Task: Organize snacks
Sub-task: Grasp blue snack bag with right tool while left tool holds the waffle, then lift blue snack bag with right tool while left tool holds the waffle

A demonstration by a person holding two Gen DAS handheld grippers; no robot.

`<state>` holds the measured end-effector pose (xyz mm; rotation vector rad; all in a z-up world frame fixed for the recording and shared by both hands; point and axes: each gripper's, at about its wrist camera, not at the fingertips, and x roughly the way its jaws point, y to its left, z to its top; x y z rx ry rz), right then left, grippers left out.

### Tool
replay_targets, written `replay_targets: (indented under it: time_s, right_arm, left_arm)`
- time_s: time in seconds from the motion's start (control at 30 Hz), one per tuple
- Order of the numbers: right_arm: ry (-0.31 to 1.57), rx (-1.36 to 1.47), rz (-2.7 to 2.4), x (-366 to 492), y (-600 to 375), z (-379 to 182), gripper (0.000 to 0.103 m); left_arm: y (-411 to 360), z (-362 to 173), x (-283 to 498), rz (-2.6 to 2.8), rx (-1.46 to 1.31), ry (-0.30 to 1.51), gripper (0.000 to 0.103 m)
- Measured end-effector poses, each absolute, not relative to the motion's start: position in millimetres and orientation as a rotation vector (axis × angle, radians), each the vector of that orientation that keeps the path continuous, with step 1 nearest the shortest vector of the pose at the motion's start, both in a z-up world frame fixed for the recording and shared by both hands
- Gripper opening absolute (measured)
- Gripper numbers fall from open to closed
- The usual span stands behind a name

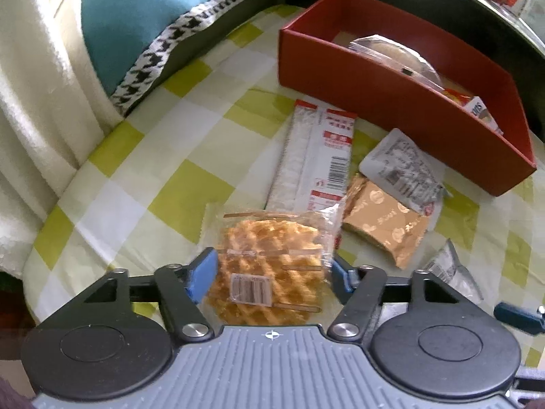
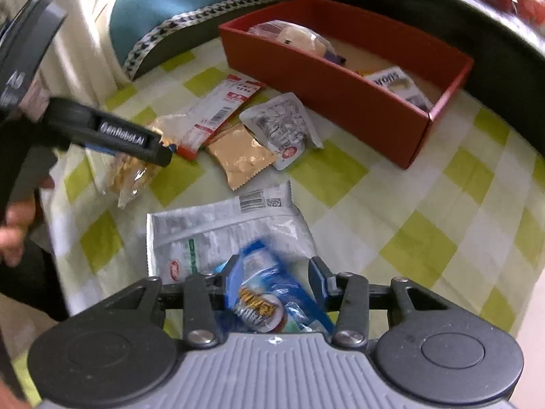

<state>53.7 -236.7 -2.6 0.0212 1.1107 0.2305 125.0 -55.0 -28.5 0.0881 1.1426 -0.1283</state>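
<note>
My left gripper (image 1: 270, 271) has its blue-padded jaws spread on either side of a clear-wrapped waffle (image 1: 269, 266) on the checked cloth; whether the pads touch the wrapper is unclear. My right gripper (image 2: 276, 272) is open around a blue snack packet (image 2: 269, 300) that lies over a white pouch (image 2: 224, 231). A red box (image 1: 391, 102) at the back holds a wrapped bun (image 1: 395, 54) and another packet; it also shows in the right wrist view (image 2: 327, 92). The left gripper also appears at the left of the right wrist view, over the waffle (image 2: 133, 170).
Loose on the cloth lie a long white-and-red packet (image 1: 316, 156), a gold packet (image 1: 385, 218) and a grey-white sachet (image 1: 402, 167). A teal cushion (image 1: 146, 17) and cream blanket (image 1: 34, 102) border the left. A dark rim runs behind the box.
</note>
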Motion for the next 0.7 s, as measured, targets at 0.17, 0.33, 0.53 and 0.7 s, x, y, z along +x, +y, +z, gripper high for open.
replay_targets:
  time_s: [0.17,0.33,0.53,0.7]
  right_arm:
    - [1.132,0.035,0.219,58.0,-239.1,-7.2,0.045]
    - [1.135,0.012,0.281,46.8,-238.1,-7.2,0.053]
    - [1.178,-0.189,0.446,24.3,-217.8,-8.4,0.054]
    - [1.259,-0.478,0.561,6.0,-190.8,-24.4,0.055]
  left_arm:
    - [-54.1,-28.6,125.8,-0.143,0.070,1.148,0.083]
    - [-42.8,-28.8,128.6,-0.150,0.021,1.167,0.089]
    - [-34.3,-26.8,126.2,-0.192,-0.003,1.186,0.091]
    - [-32.0,-28.1,125.0,-0.226,-0.009,1.201,0.092]
